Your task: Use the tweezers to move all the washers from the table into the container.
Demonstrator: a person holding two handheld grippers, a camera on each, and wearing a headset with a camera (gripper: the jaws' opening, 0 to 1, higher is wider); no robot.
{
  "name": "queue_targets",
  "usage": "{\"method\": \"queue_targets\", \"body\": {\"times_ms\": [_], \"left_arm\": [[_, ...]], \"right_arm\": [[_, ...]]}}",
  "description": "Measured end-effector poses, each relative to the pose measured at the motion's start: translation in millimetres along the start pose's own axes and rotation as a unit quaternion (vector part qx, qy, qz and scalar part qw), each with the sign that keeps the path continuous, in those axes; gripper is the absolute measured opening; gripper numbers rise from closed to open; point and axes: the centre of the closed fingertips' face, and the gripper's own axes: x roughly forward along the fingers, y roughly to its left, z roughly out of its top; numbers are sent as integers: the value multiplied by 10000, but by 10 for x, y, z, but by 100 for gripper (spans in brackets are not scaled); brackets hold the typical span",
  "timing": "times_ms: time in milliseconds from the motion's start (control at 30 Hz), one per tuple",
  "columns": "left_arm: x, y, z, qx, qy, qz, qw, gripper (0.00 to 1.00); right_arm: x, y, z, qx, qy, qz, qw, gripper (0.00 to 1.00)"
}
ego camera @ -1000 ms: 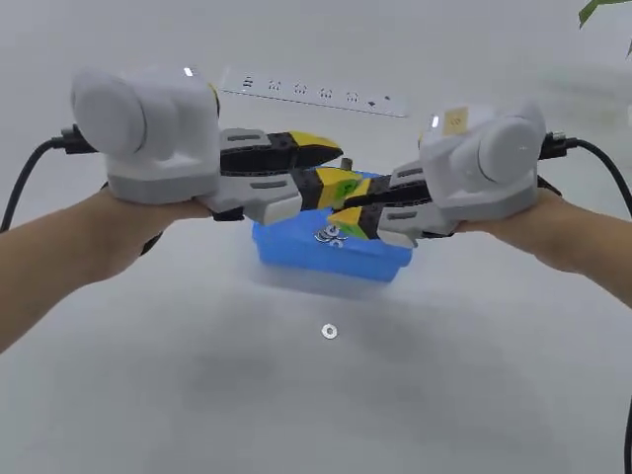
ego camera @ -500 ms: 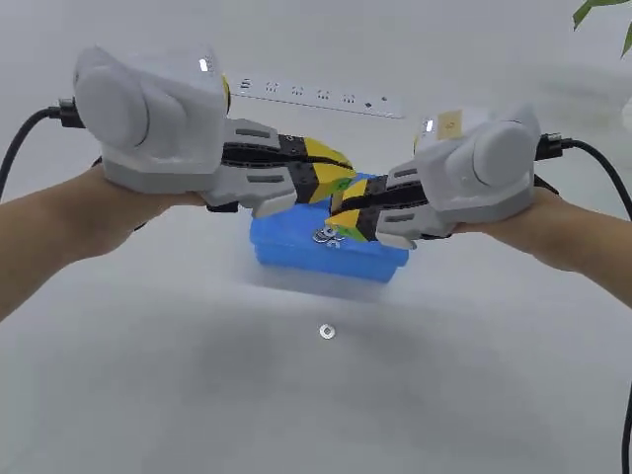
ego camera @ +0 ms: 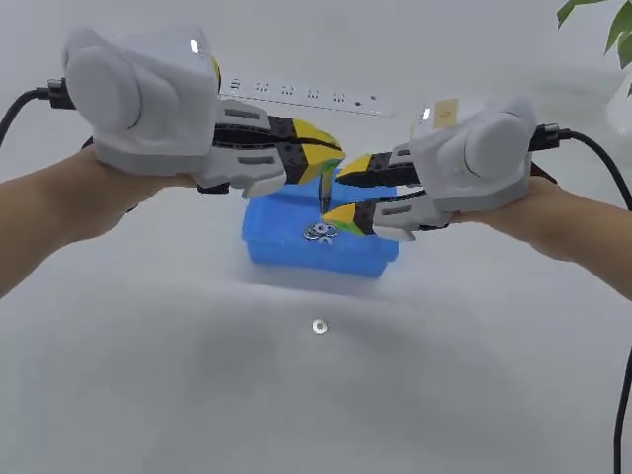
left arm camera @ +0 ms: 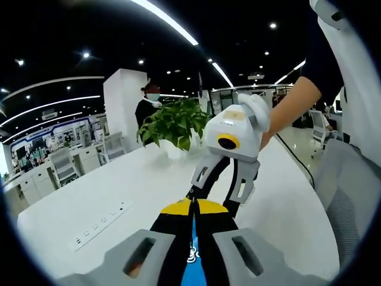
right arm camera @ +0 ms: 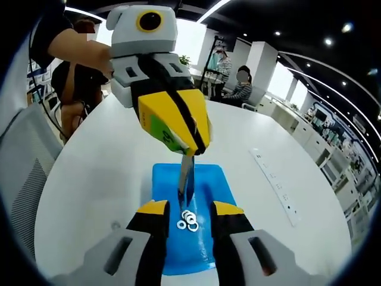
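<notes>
A blue container (ego camera: 296, 247) stands mid-table with several washers (ego camera: 318, 233) in it. One washer (ego camera: 319, 326) lies loose on the white table in front of it. My left gripper (ego camera: 331, 158) is shut on the tweezers (ego camera: 324, 193), which hang tips-down over the container. My right gripper (ego camera: 344, 193) is open, one jaw on each side of the tweezers. In the right gripper view, the tweezers (right arm camera: 186, 179) point at the washers (right arm camera: 187, 220) in the container (right arm camera: 202, 185), between my right gripper (right arm camera: 191, 210) jaws. In the left gripper view, the left gripper (left arm camera: 193, 205) pinches the tweezers (left arm camera: 193, 229).
A white power strip (ego camera: 306, 96) lies behind the container. A green plant (ego camera: 592, 15) stands at the far right corner. Black cables trail from both grippers. Bare white table (ego camera: 316, 415) spreads out in front of the loose washer.
My right gripper's jaws have spread apart around the tweezers. The left gripper has risen a little, and the tweezers now hang from it over the container.
</notes>
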Motion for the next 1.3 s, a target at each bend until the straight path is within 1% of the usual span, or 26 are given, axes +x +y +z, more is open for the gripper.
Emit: {"method": "queue_targets", "body": {"times_ms": [67, 167, 267, 367, 400, 433, 500, 533, 667, 767, 833, 900, 967, 1000, 1033, 1100, 1200, 1267, 1300], "left_arm": [[-22, 2, 21, -66, -32, -10, 10000, 4], [-43, -45, 66, -37, -31, -30, 10000, 4], [-73, -69, 97, -8, -48, -23, 10000, 4], [-96, -91, 114, 31, -29, -21, 10000, 4], [-111, -96, 127, 41, -33, -11, 10000, 4], [-120, -99, 138, 54, -39, -2, 10000, 4], [-140, -113, 181, 72, -59, 47, 9999, 4], [-150, -122, 216, 67, -89, 77, 9999, 4], [-200, -146, 298, 96, -156, 131, 9997, 4], [-255, -183, 339, 148, -154, 152, 9997, 4], [-299, -202, 377, 178, -176, 191, 9995, 4], [-338, -233, 419, 211, -220, 208, 9993, 4], [-364, -276, 443, 227, -240, 203, 9992, 4], [-370, -305, 448, 231, -250, 176, 9993, 4], [-374, -336, 447, 239, -252, 150, 9993, 4], [-370, -420, 408, 255, -188, 77, 9995, 4], [-362, -553, 309, 240, -54, -43, 9997, 4], [-363, -610, 255, 204, 11, -87, 9998, 4], [-365, -648, 213, 181, 51, -108, 9998, 4]], "right_arm": [[-24, 17, -21, -35, 27, -15, 10000, 29], [-65, 25, -20, -58, -16, -91, 9999, 32], [-139, 45, -11, 82, -189, -282, 9994, 37], [-204, 55, -57, 230, -209, -480, 9984, 45], [-228, 47, -61, 340, -240, -570, 9975, 48], [-270, 37, -37, 499, -369, -699, 9956, 51], [-338, 31, 5, 769, -568, -846, 9918, 54], [-363, 31, 11, 816, -606, -892, 9908, 54], [-452, 66, -17, 798, -585, -1050, 9895, 59], [-527, 123, -53, 782, -545, -1067, 9897, 62], [-604, 160, -59, 793, -587, -1091, 9891, 63], [-682, 214, -49, 700, -680, -1071, 9894, 66], [-726, 262, -75, 502, -638, -1068, 9910, 72], [-752, 309, -115, 423, -568, -1045, 9920, 76], [-772, 341, -128, 450, -579, -1030, 9920, 79], [-822, 419, -158, 528, -609, -963, 9921, 83], [-894, 526, -221, 573, -577, -951, 9921, 85], [-917, 579, -270, 573, -535, -971, 9922, 86], [-926, 621, -322, 608, -474, -992, 9921, 87]]}}
